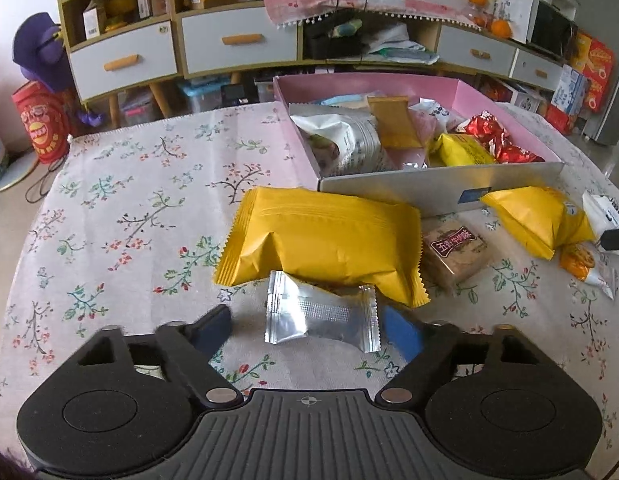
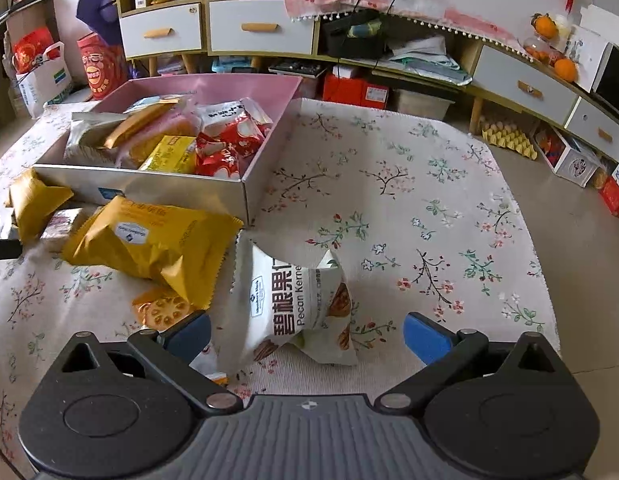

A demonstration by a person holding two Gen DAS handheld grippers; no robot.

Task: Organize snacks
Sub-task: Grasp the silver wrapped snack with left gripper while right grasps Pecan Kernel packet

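Silver foil packet (image 1: pixel 323 316) sits right between the left gripper (image 1: pixel 309 330)'s blue pads, tongs spread wide and not touching it. Over on the other side, the right gripper (image 2: pixel 307 330) is just as wide, straddling a white pecan packet (image 2: pixel 297 308) that stands crumpled and tilted on the cloth.

Both look light and puffy, I'd say: crinkly film, air inside, slippery skin. The foil one wants a pinch across its fat middle, not the flat crimped ends. The pecan packet should squash a bit, so take it at mid-body and close gently; the nuts inside could crack.

Behind the foil packet lies a big yellow packet (image 1: pixel 325 244), overlapping its far edge. A brown snack bar (image 1: pixel 453 252) and a 2nd yellow packet (image 1: pixel 539 220) lie near the front wall of the pink box (image 1: pixel 441 188), which is already well stocked with red, yellow and silver packs. That box sits toward the far edge of the floral tablecloth (image 1: pixel 121 216), and it's the likely home for all of these.

Around the table: white drawers with orange handles (image 2: pixel 161 34), cluttered shelves, oranges on the counter, cartons on the floor.
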